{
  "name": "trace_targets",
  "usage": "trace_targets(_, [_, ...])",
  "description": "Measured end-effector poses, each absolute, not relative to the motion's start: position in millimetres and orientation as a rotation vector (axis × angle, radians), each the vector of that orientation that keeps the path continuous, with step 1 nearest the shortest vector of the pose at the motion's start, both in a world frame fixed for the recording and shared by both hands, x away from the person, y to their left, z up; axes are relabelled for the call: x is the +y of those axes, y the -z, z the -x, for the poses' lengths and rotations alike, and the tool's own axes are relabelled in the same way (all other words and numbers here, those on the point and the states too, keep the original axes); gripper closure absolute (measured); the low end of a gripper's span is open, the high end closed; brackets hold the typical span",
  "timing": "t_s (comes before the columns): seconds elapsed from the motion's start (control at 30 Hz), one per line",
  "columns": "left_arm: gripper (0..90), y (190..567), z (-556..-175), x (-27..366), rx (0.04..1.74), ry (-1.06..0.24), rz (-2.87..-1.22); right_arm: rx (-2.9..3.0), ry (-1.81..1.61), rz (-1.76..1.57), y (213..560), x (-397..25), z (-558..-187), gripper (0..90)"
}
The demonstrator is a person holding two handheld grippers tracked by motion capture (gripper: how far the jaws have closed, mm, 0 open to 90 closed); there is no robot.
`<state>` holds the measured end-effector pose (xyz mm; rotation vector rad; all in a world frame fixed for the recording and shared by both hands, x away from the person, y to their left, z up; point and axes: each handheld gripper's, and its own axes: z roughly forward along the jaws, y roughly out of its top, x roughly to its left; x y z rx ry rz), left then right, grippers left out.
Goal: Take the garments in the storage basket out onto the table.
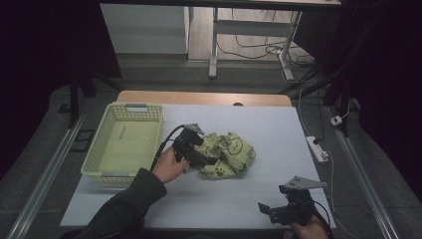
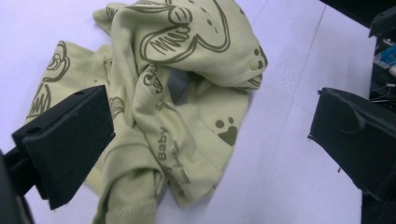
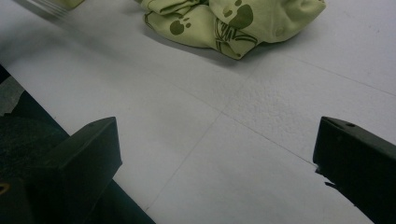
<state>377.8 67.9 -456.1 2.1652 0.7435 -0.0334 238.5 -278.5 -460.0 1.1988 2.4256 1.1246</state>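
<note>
A crumpled pale green baby garment (image 1: 233, 153) with brown animal prints lies on the white table (image 1: 268, 124), right of centre. My left gripper (image 1: 206, 158), held in a hand, rests at the garment's left edge. In the left gripper view the jaws stand wide apart and open (image 2: 212, 116), with the garment (image 2: 187, 93) spread between them on the table. My right gripper (image 1: 274, 203) hovers near the table's front right edge, well short of the cloth. Its jaws are open (image 3: 217, 144) over bare table, with the garment (image 3: 229, 21) farther ahead.
An empty yellow-green plastic basket (image 1: 105, 149) stands on the left part of the table. A white power strip (image 1: 317, 148) and cables lie on the floor to the right. A desk frame (image 1: 214, 45) stands beyond the table.
</note>
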Motion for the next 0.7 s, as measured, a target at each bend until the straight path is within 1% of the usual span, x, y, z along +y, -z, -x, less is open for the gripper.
trace_targets(0.5, [0.0, 457, -356, 90, 0.731, 0.013, -2.154, 2.422, -1.117, -1.193, 460, -278, -238, 0.6])
trace_targets(0.7, [0.0, 456, -347, 101, 0.743, 0.035, -2.129, 2.420, -1.105, -1.169, 459, -276, -236, 0.6])
